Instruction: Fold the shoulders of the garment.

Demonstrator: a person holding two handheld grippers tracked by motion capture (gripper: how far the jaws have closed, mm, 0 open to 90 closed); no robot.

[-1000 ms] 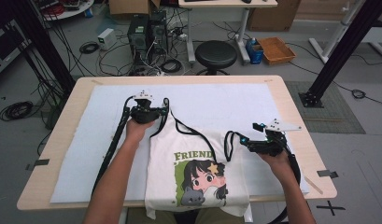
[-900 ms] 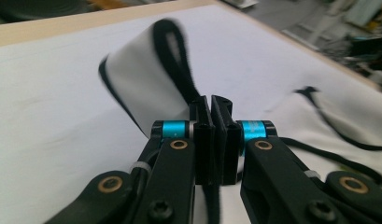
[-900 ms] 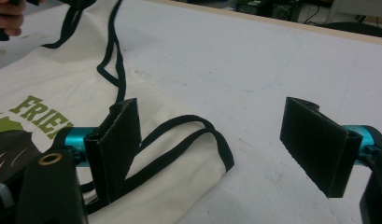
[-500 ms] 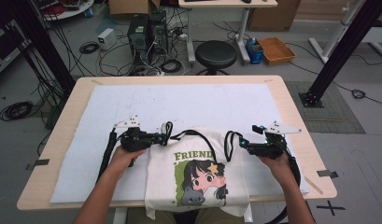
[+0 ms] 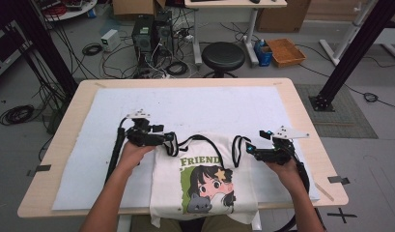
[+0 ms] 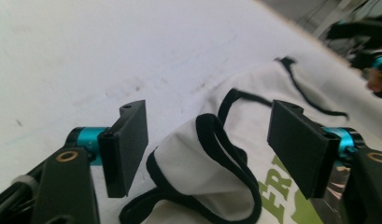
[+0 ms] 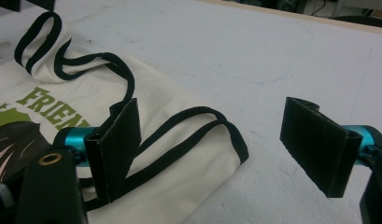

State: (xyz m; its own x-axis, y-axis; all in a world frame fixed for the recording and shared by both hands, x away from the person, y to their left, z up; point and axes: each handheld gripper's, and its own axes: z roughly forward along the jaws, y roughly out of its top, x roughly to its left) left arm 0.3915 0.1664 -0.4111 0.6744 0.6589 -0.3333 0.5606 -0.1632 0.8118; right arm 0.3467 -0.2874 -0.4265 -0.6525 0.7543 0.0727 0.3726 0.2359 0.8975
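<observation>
Item: sleeveless shirt, cream with black trim and a cartoon print, lying flat on the white mat at the near edge of the table.

Left gripper: jaws standing wide apart, nothing clamped; the shirt's folded shoulder strap is sitting between them, touching neither.

Right gripper: jaws likewise gaping; the other strap is lying between them, running just beside the left-hand jaw, bare mat lying before the right-hand one.
</observation>
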